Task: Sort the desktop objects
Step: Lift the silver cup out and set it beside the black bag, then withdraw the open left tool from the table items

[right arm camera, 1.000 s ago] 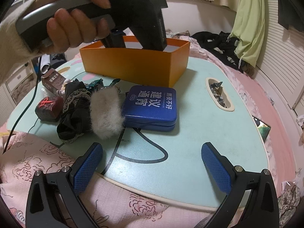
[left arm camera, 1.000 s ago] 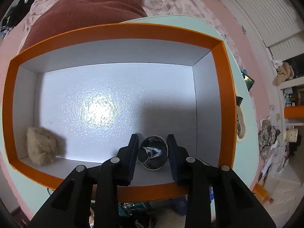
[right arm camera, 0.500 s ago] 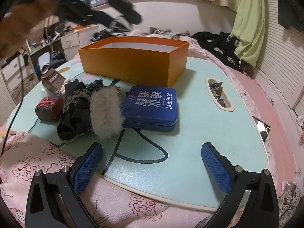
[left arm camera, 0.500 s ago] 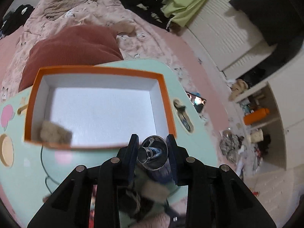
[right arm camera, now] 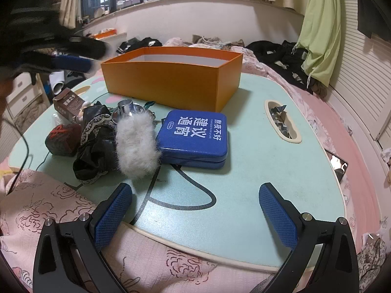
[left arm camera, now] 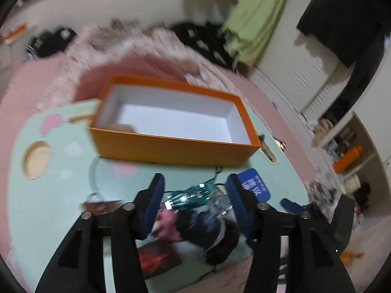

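An orange box point(left arm camera: 171, 144) point(right arm camera: 171, 78) with a white inside stands at the back of the mint table point(right arm camera: 256, 171); a beige fluffy ball point(left arm camera: 122, 127) lies in its near left corner. My left gripper point(left arm camera: 195, 200) is open and empty, above a pile with a shiny metal piece point(left arm camera: 220, 204) point(right arm camera: 125, 106), a green cable bundle point(left arm camera: 190, 195), black lace cloth point(right arm camera: 95, 144) and a grey fur piece point(right arm camera: 135, 144). A blue tin point(right arm camera: 195, 134) lies beside the pile. My right gripper point(right arm camera: 195, 210) is open and empty over the table's near edge. The left wrist view is blurred.
A brown milk carton point(right arm camera: 69, 103) and a dark red packet point(right arm camera: 62, 138) lie at the left of the pile. A slot in the table point(right arm camera: 282, 122) holds foil wrappers. Pink floral bedding point(right arm camera: 61, 207) surrounds the table. A round recess point(left arm camera: 36, 160) is at the table's left.
My left gripper pulled back out of the orange box holding the metal piece, then opened and let it go onto the pile. The right gripper has not moved.
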Demonstrator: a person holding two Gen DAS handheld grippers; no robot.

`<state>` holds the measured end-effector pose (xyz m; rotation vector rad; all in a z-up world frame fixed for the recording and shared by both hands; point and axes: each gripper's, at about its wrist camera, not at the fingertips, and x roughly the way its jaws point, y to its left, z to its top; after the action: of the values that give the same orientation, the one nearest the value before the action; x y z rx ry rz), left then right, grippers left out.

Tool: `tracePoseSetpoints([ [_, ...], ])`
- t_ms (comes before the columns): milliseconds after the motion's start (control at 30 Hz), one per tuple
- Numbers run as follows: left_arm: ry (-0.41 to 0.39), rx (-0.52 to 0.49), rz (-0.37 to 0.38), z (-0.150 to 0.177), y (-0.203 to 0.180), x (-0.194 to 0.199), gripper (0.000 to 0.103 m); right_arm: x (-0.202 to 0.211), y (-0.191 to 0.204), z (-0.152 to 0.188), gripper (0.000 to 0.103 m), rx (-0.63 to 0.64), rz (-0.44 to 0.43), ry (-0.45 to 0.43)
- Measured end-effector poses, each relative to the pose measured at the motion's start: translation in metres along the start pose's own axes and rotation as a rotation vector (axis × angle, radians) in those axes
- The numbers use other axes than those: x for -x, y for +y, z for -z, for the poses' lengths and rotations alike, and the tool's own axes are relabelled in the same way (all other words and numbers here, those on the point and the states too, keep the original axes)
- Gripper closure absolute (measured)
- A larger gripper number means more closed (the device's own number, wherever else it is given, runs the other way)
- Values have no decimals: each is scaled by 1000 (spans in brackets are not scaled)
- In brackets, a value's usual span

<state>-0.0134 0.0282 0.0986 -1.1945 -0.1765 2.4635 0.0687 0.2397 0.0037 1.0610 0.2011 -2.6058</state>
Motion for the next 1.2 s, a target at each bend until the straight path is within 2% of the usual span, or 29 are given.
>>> tracePoseSetpoints([
  [67,-71,-39,-41,22,-1,22,35,0,0,0,0,0,0,0],
  [100,-104,-77,-90,37,-2,34,28,0,1,0,0,0,0,0],
  [200,-140,-161,-213,75,1,49,22,0,1,0,0,0,0,0],
  [367,-37,-128,-242,113,23,29,22,0,0,0,0,0,-1,-1],
  [433,19,-115,-288,119,29,11,22,0,0,0,0,0,-1,-1],
  [467,43,-109,-292,119,30,4,19,0,0,0,0,0,0,-1],
  [500,32,-93,-261,120,32,2,14,0,0,0,0,1,0,0],
  [667,46,-94,-266,115,35,-6,2,0,1,0,0,1,0,2],
  [833,43,-81,-266,118,33,-6,0,8,-2,-13,0,10,-26,21],
  [933,42,-82,-267,118,32,-8,0,25,-11,-42,0,11,66,-65],
  [1000,41,-81,-267,118,33,-8,0,20,-20,-63,0,0,111,-67],
  [1100,41,-82,-267,118,33,-8,0,-6,-32,-92,0,-35,144,4],
  [1200,41,-82,-267,118,33,-8,0,-41,-35,-113,1,-10,190,66],
])
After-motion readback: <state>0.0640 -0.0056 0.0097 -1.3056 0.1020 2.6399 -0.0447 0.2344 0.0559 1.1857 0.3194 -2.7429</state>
